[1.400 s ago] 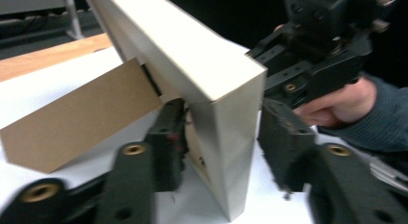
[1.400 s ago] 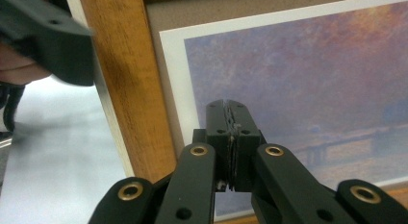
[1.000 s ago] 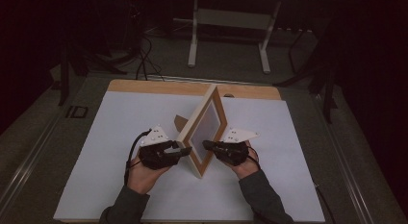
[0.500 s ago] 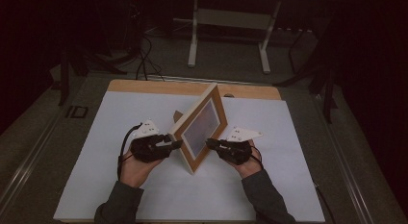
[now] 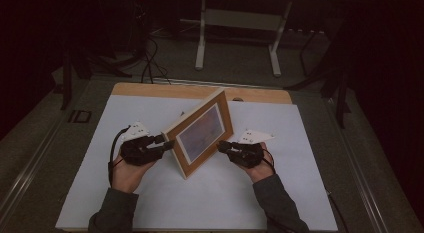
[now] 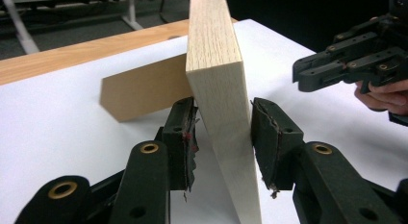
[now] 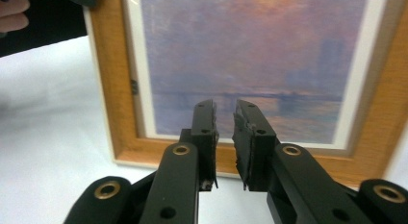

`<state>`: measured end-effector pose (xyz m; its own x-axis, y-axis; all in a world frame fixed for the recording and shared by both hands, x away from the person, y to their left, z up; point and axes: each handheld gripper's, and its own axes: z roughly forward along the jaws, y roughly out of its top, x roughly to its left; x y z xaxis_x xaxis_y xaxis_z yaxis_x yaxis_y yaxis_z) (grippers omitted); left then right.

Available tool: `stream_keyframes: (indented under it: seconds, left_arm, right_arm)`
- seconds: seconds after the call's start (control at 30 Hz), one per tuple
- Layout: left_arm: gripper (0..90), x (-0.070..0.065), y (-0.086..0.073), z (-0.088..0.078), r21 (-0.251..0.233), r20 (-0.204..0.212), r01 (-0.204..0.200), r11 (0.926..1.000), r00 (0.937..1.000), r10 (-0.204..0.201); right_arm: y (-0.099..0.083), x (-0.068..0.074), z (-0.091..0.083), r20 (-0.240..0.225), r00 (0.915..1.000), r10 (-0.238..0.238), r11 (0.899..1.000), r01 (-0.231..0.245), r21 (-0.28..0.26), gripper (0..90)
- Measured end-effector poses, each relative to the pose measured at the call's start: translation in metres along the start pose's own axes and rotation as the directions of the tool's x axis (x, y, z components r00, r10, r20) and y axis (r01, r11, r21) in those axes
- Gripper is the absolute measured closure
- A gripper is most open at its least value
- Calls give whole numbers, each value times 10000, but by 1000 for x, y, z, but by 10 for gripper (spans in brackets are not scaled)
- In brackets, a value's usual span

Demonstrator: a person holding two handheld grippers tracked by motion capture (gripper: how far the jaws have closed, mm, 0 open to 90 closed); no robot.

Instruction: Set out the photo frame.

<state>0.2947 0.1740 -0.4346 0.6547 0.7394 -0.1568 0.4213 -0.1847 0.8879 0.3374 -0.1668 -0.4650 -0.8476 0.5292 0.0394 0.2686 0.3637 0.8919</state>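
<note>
Frame (image 5: 200,135) stood rigid, glazed, likely fragile; left gripper (image 6: 219,137) clamped its edge, right gripper (image 7: 225,119) narrowly parted, having just been opening, empty.

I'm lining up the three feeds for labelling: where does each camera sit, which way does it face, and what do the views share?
High view: above the person's side, looking forward and down on the table; both forearms, left gripper and right gripper show.
Left gripper view: rides the left gripper, looking along its jaws at the picture frame edge-on between them.
Right gripper view: rides the right gripper, facing the frame's front; nothing between its jaws.
Shared: the frame appears in all three.
</note>
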Motion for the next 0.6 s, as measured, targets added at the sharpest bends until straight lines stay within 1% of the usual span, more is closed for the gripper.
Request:
stream_keyframes:
  seconds: [0.03, 0.07, 0.1, 0.13, 0.17, 0.2, 0.23, 0.37, 0.5, 0.6]
  left_arm:
    - [621, 4, -1, -4, -23, -112, 58, 10000, 9999, -59]
    - [622, 4, -1, -4, -23, -112, 58, 10000, 9999, -59]
    - [622, 8, -2, -8, -29, -221, 94, 10000, 9997, -95]
    - [622, 8, -2, -8, -29, -221, 94, 10000, 9997, -95]
    - [622, 12, -3, -12, -50, -280, 169, 9998, 9995, -170]
    - [621, 12, -3, -12, -50, -280, 169, 9998, 9995, -170]
    - [621, 16, -5, -15, -80, -355, 237, 9997, 9991, -239]
    - [621, 21, -6, -20, -111, -459, 301, 9995, 9985, -306]
    - [622, 29, -9, -27, -177, -667, 429, 9989, 9968, -440]
    - [622, 34, -11, -31, -230, -761, 515, 9984, 9957, -531]
  right_arm:
    - [0, -2, 0, 48, 10000, -13, 10000, 13, 33, 768]
    - [0, -2, 0, 48, 10000, -13, 10000, 13, 33, 768]
    - [0, -4, 1, 110, 9999, 40, 10000, -40, 44, 763]
    - [0, -4, 1, 110, 9999, 40, 10000, -40, 44, 763]
    - [0, -6, 1, 158, 9998, 108, 9999, -109, 75, 752]
    - [0, -6, 1, 158, 9998, 108, 9999, -109, 75, 752]
    - [0, -9, 3, 231, 9996, 162, 9998, -164, 87, 742]
    - [0, -14, 5, 365, 9990, 243, 9996, -249, 164, 724]
    - [1, -21, 8, 528, 9979, 366, 9990, -379, 249, 701]
    - [2, -24, 10, 614, 9973, 394, 9987, -412, 286, 680]
